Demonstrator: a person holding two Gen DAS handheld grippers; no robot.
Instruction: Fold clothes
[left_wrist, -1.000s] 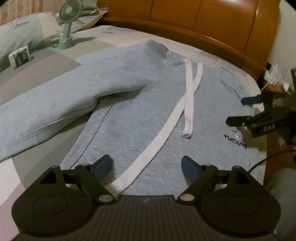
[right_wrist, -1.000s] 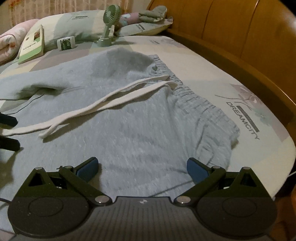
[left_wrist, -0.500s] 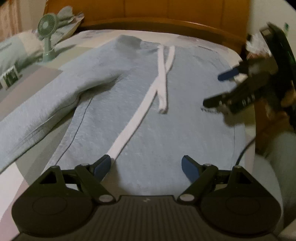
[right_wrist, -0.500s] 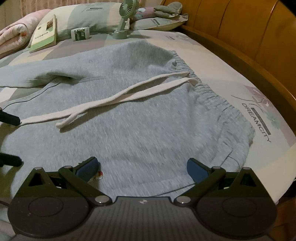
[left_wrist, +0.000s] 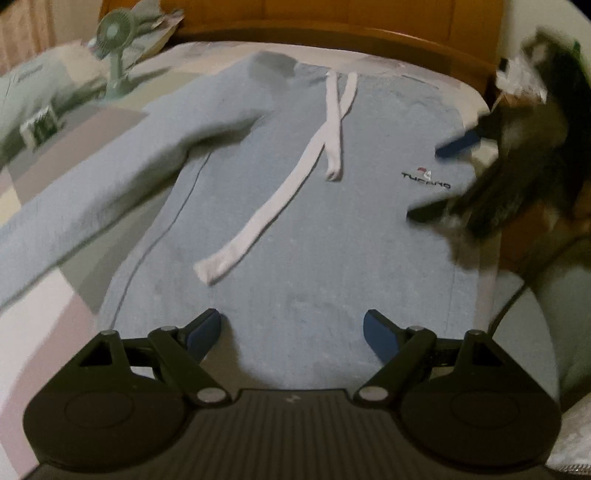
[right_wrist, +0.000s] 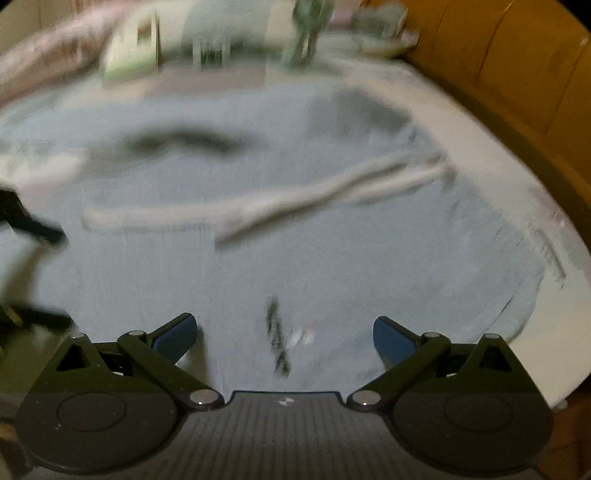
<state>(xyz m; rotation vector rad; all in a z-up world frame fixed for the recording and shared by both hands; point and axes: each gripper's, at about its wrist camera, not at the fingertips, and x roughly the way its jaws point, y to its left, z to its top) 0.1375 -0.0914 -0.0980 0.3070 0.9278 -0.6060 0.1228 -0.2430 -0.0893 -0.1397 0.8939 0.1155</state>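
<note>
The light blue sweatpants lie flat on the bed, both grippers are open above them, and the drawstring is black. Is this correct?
Not quite: the drawstring is white, not black, as the left wrist view shows. The rest holds: the light blue sweatpants lie flat on the bed, and the left gripper and right gripper are both open above them.

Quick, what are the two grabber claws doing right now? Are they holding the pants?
Left gripper: open, holding nothing, above the light blue sweatpants.
Right gripper: open, holding nothing, above the same pants.
</note>
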